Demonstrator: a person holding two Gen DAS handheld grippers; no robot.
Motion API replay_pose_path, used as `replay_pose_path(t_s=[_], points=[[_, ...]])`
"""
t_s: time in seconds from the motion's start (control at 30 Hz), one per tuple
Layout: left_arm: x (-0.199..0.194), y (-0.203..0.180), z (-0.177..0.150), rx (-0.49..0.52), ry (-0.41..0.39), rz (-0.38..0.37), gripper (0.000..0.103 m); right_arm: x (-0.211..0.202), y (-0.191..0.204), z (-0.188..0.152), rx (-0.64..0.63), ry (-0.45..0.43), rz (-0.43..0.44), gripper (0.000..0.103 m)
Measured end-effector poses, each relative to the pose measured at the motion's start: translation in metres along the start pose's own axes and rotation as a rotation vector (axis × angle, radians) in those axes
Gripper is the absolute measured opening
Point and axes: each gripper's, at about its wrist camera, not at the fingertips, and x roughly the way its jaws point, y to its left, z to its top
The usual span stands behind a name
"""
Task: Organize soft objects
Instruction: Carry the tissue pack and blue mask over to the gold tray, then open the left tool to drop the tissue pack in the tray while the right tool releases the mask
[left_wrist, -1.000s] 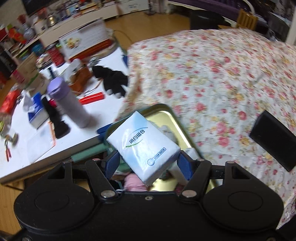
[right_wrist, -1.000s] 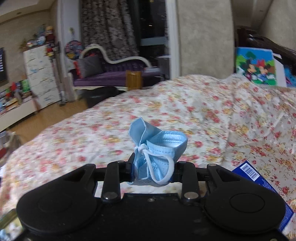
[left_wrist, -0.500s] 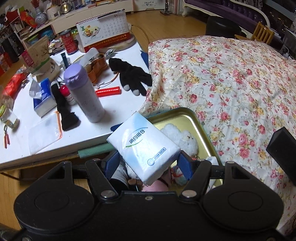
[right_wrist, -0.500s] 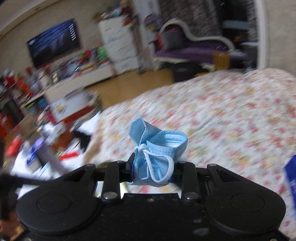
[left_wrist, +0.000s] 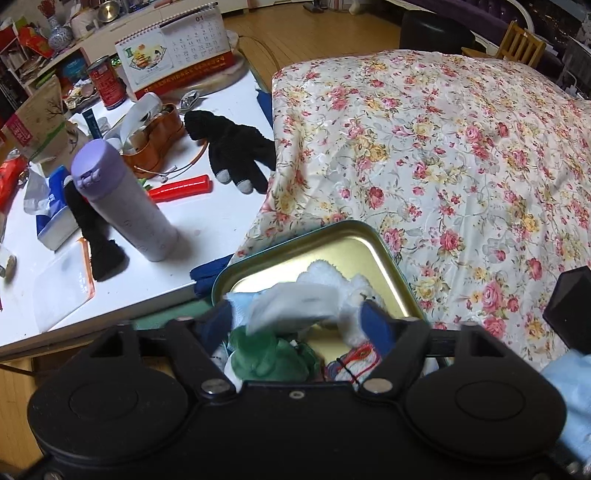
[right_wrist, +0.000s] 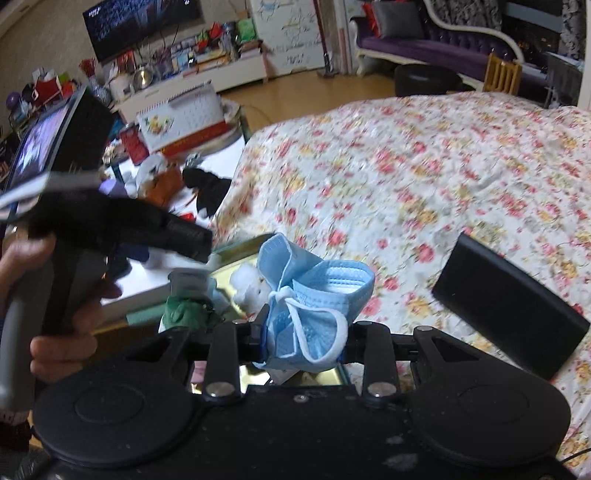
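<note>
Blue face mask sits clamped in the right hand-held gripper, with the tin just ahead and below. Left hand-held gripper has just been opening; the tissue pack drops loose over the tin.

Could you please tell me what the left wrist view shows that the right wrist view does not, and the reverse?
Only the left wrist view shows the purple bottle whole, the red pen and the blurred tissue pack loose between the left gripper's just-opened jaws. Only the right wrist view shows the hand holding that gripper, a television, and the right gripper shut on the blue face mask. Both show the gold tin, floral bedspread and black glove.
</note>
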Motion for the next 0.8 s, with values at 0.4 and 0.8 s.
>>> replay_pose_path(t_s=[0.4,0.8], points=[[-0.013,0.037,-0.025,-0.068,-0.056,0.085,0.079,0.047,0.035,-0.011,-0.092,0.118,0.043,0.034],[-0.027,0.066,-0.055,-0.157,-0.076,0.12,0.079,0.076,0.059,-0.013,-0.128,0.166,0.035,0.069]])
